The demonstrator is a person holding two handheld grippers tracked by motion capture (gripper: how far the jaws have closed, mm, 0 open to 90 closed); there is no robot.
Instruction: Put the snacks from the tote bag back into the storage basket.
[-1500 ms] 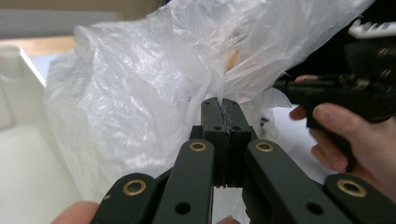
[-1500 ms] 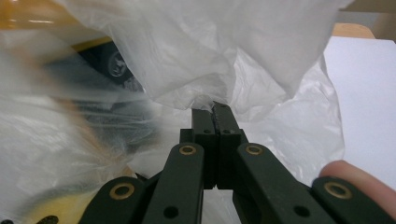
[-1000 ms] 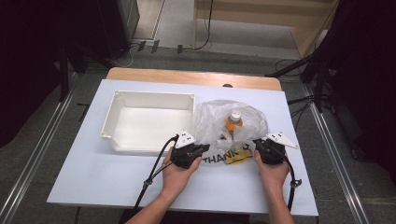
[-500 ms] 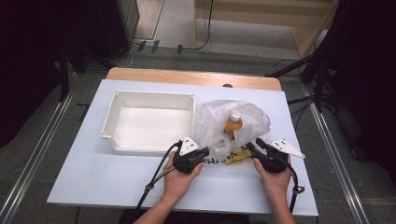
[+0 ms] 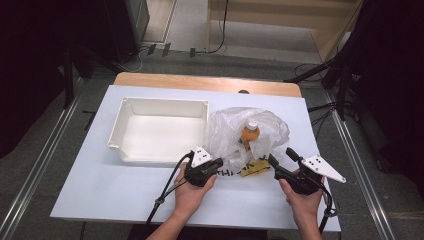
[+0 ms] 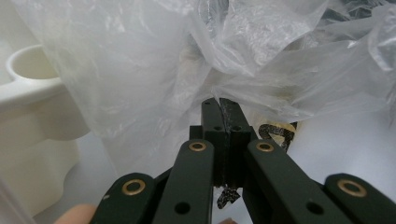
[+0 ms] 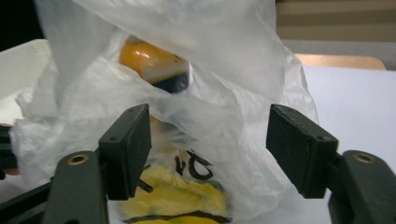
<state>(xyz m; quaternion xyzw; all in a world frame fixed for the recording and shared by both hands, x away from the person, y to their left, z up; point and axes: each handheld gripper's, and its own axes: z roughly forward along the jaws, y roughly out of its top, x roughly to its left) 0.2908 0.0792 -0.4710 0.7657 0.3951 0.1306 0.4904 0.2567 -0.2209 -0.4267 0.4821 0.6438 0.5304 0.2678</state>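
A thin clear plastic bag (image 5: 235, 135) with a yellow printed patch (image 5: 254, 169) lies crumpled on the white table, right of the tray. An orange bottle (image 5: 250, 134) with a white cap lies inside it and shows through the film as an orange bottle (image 7: 152, 60) in the right gripper view. My left gripper (image 5: 216, 164) is shut on the bag's near left edge; its jaws pinch the film of the plastic bag (image 6: 219, 84). My right gripper (image 5: 283, 161) is open at the bag's right edge, jaws wide apart and nothing between its fingers (image 7: 127, 142).
A white rectangular tray (image 5: 162, 150) sits empty left of the bag, its corner (image 6: 32, 88) close to my left gripper. The table (image 5: 100, 185) has a wooden strip along its far edge. Cables trail from both grippers toward the near edge.
My right gripper has let go of the bag and drawn back to the right, jaws now open. The left gripper has stayed shut on the bag's edge.
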